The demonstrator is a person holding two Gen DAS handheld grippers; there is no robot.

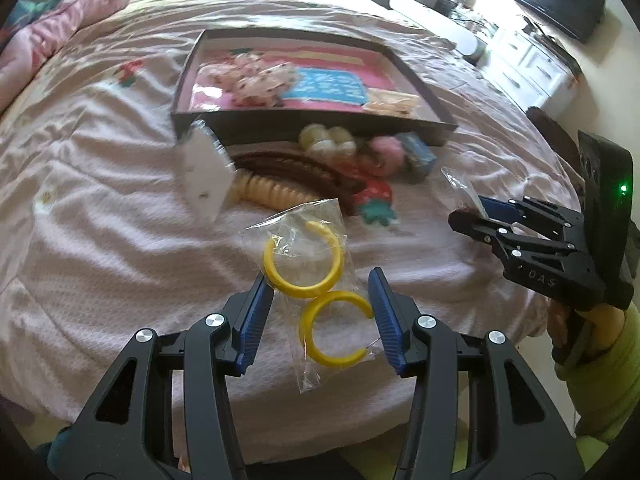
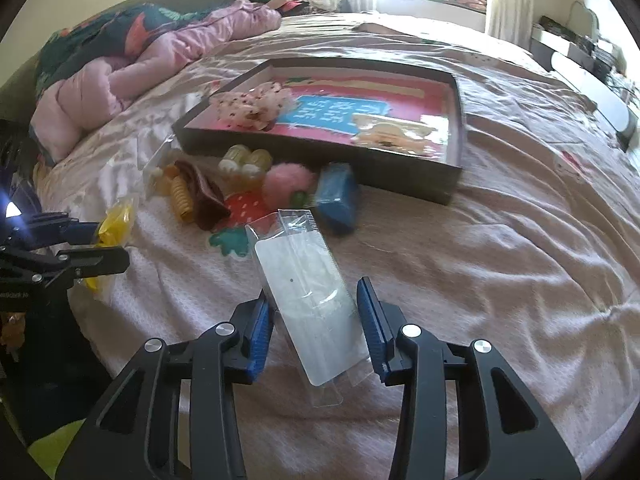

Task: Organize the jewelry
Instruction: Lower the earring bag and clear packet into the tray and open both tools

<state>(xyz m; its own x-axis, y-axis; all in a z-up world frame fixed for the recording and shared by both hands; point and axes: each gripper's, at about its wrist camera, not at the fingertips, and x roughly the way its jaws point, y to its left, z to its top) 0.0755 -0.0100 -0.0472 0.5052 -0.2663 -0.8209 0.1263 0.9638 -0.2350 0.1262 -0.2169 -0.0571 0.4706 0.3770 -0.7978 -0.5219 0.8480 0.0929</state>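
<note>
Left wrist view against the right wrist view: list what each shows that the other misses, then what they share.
Only the left wrist view shows the two yellow hoops clearly inside their clear bag, between the left gripper pads, plus the white drawers at the right.

Only the right wrist view shows the white card packet close up between the right gripper pads, and the pillow at the head of the bed.

Both show the open box, the pile of hair things before it, the pink jacket and the bedcover.
</note>
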